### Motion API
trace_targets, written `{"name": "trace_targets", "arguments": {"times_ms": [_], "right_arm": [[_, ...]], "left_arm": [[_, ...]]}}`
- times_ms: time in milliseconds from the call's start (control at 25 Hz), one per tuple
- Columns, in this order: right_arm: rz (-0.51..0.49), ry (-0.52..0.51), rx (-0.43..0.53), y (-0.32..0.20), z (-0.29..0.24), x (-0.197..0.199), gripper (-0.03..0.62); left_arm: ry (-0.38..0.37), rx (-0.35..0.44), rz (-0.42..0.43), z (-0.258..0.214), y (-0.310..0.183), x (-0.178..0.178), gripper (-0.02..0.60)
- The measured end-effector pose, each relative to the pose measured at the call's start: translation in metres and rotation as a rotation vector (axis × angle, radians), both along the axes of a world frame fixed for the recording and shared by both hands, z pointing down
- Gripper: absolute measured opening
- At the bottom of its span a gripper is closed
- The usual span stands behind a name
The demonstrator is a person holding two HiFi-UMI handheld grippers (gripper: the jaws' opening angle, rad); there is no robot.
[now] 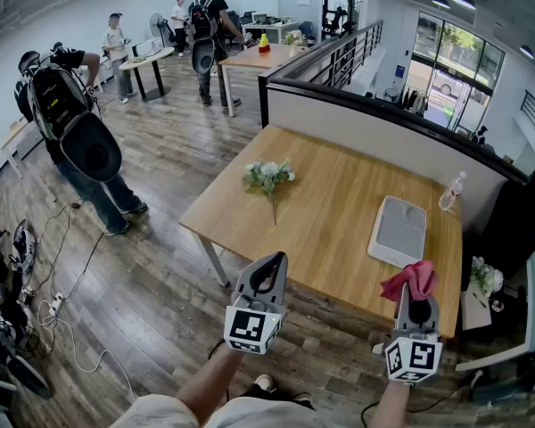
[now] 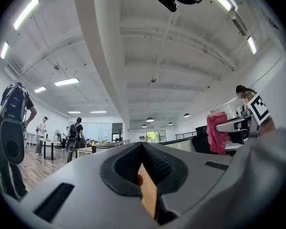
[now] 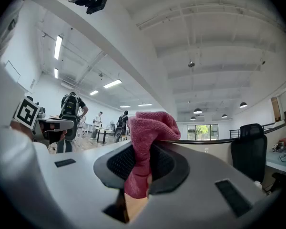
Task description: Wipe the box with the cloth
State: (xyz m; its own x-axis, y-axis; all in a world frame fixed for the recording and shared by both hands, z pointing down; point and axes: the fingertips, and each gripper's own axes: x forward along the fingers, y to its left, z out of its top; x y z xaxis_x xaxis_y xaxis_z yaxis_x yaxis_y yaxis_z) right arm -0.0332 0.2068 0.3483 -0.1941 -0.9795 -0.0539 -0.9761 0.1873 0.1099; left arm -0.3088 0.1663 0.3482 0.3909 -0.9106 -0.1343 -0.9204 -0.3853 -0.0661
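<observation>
Cloth [image 3: 150,128], pink, pinched between the closed fingers [image 3: 169,163] of right gripper [image 1: 417,298], bunched above the tips. Left gripper [image 1: 269,270]: fingers pressed together, nothing between. Both grippers at near edge of table [image 1: 330,194]. Box [image 1: 399,230] lies flat on table, apart from cloth.

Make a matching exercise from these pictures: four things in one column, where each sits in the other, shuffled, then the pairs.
1 cloth
2 box
3 flowers
4 bottle

A standing at the table's far edge
B clamped in the right gripper
C lying mid-table
D flat on the table, ahead of the right gripper

Pairs: 1-B, 2-D, 3-C, 4-A
</observation>
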Motion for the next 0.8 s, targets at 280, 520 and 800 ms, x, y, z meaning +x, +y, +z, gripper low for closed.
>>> {"name": "trace_targets", "arguments": {"times_ms": [280, 520, 800], "right_arm": [[0.012, -0.014, -0.009, 0.000, -0.002, -0.008, 0.080], [0.036, -0.027, 0.000, -0.002, 0.002, -0.010, 0.080], [0.044, -0.040, -0.001, -0.007, 0.007, -0.027, 0.080]], "left_arm": [[0.002, 0.012, 0.007, -0.005, 0.000, -0.006, 0.012], [0.006, 0.010, 0.008, 0.001, -0.002, -0.013, 0.012], [0.007, 0.005, 0.014, 0.008, -0.009, -0.032, 0.012]]}}
